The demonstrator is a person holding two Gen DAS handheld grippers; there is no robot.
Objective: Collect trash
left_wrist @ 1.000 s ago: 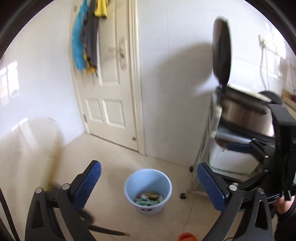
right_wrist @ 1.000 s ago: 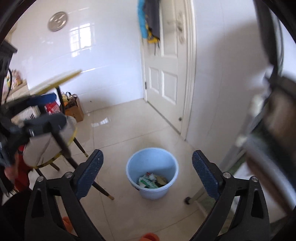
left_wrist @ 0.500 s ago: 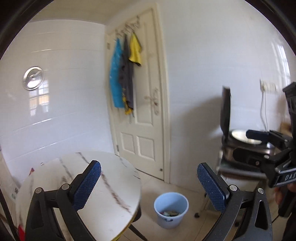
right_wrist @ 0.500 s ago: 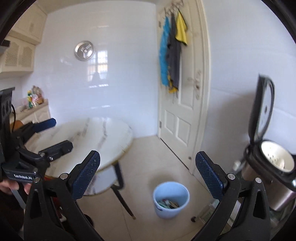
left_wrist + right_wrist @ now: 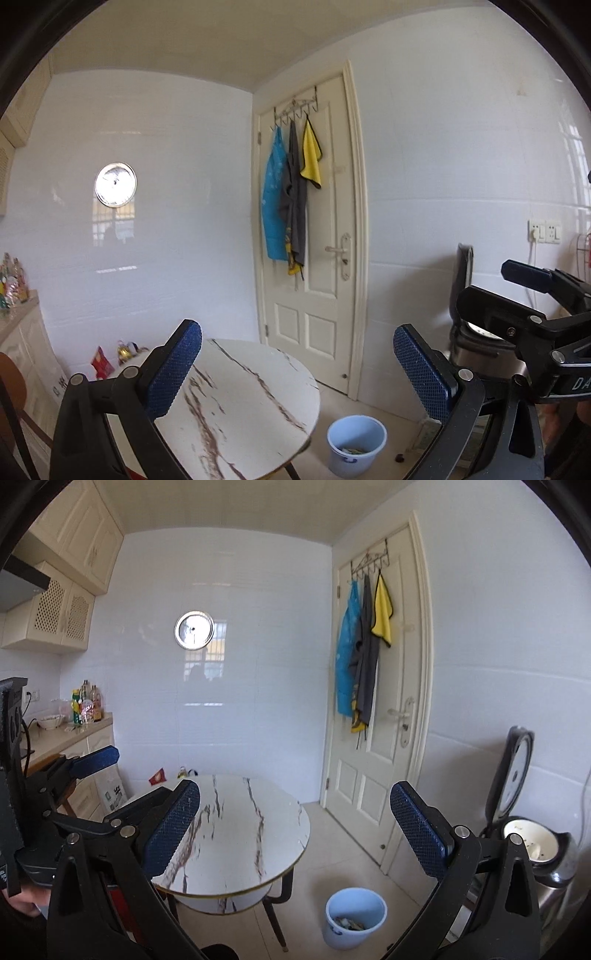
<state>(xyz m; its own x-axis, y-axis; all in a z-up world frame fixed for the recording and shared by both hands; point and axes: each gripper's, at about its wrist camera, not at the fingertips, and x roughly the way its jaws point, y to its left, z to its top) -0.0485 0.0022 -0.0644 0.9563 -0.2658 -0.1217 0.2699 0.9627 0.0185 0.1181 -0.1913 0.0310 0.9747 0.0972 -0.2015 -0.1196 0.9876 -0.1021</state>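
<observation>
So I've got both grippers held up high and looking across the kitchen. The left gripper [image 5: 297, 363] has its jaws spread wide with nothing between the blue pads, and the right gripper [image 5: 295, 827] is the same, wide apart and empty. Each one shows up in the other's camera too, off at the edge. The round marble tabletop [image 5: 240, 834] sits in the near middle, bare as far as I can see. The blue trash bin [image 5: 355, 917] stands on the floor just right of the tabletop's edge, in front of the white door [image 5: 384, 709], and there's some trash [image 5: 347, 923] lying in the bottom of it, too small to make out what it is. Over on the far right a rice cooker [image 5: 532, 845] sits with its lid flipped up. Aprons and a yellow cloth [image 5: 382, 620] hang off hooks on the door.
</observation>
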